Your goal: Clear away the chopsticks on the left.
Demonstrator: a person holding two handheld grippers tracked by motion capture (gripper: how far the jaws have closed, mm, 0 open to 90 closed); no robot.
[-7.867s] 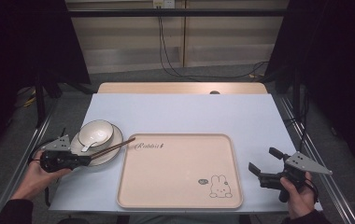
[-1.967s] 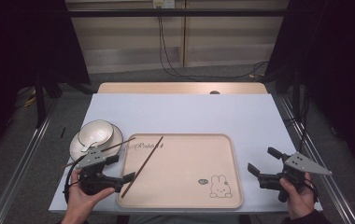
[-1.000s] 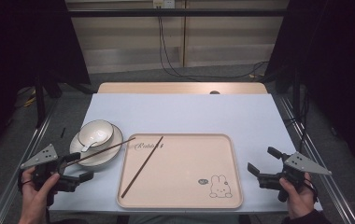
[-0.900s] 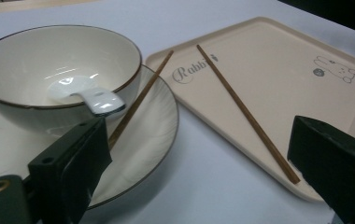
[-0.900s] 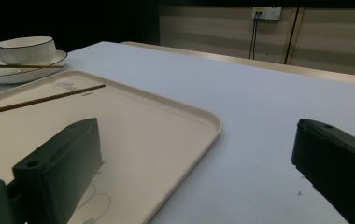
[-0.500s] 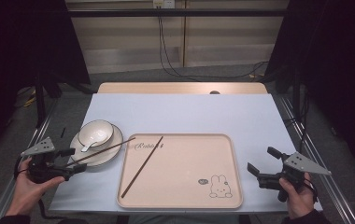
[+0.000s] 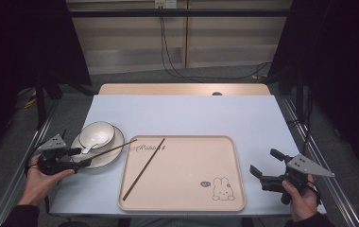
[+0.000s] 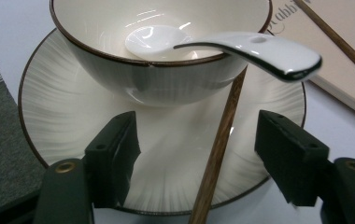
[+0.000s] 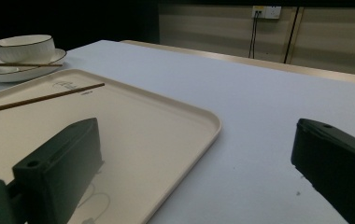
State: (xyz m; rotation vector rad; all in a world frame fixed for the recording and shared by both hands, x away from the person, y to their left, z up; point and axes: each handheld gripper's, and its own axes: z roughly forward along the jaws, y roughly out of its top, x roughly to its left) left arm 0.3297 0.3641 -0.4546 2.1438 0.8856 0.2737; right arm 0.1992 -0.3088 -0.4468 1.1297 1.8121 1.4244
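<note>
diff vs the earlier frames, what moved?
One chopstick went from the plate onto the tray and was let go. The left gripper came back to the plate; its jaws have just been closing around the second chopstick, pads not yet touching. The right gripper, bowl and spoon stayed put.

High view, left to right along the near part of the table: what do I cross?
Left gripper → plate holding the bowl → chopstick on the tray → rabbit print → tray's right rim → right gripper.
</note>
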